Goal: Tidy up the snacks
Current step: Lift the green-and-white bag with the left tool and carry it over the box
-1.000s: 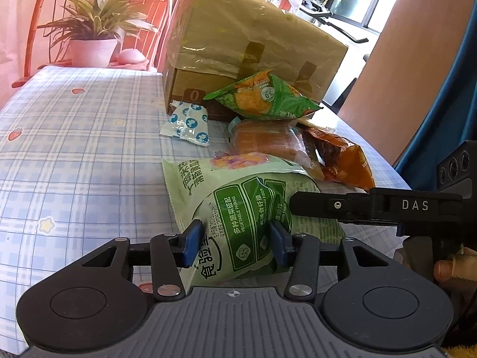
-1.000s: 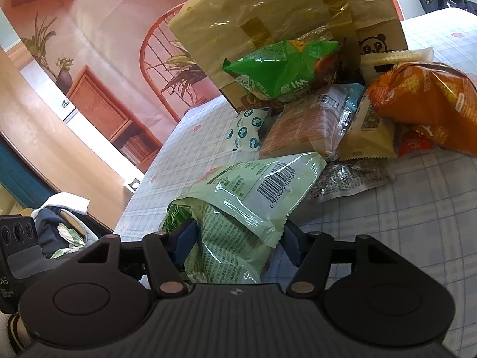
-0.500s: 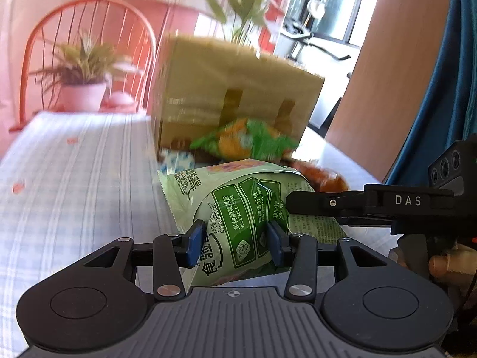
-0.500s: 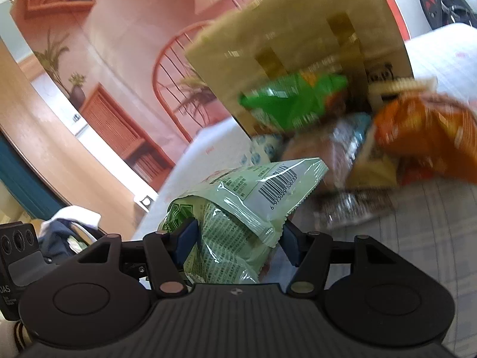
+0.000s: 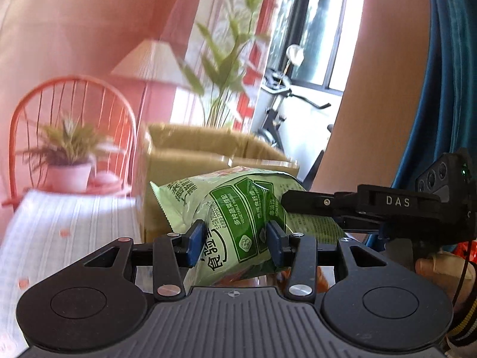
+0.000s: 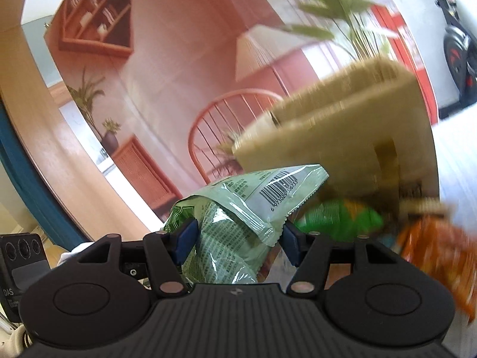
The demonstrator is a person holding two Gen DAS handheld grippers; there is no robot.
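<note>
Bag (image 5: 238,208) clamped by both our grippers, left (image 5: 235,243) and right (image 6: 238,243), box (image 5: 190,152) opening at 12 o'clock beyond it.

Checked table (image 5: 74,226), cardboard box (image 5: 184,167), potted plant (image 5: 70,161)

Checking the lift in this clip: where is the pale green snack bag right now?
The pale green snack bag is off the table, gripped by the left gripper and the right gripper, in front of the cardboard box.
</note>
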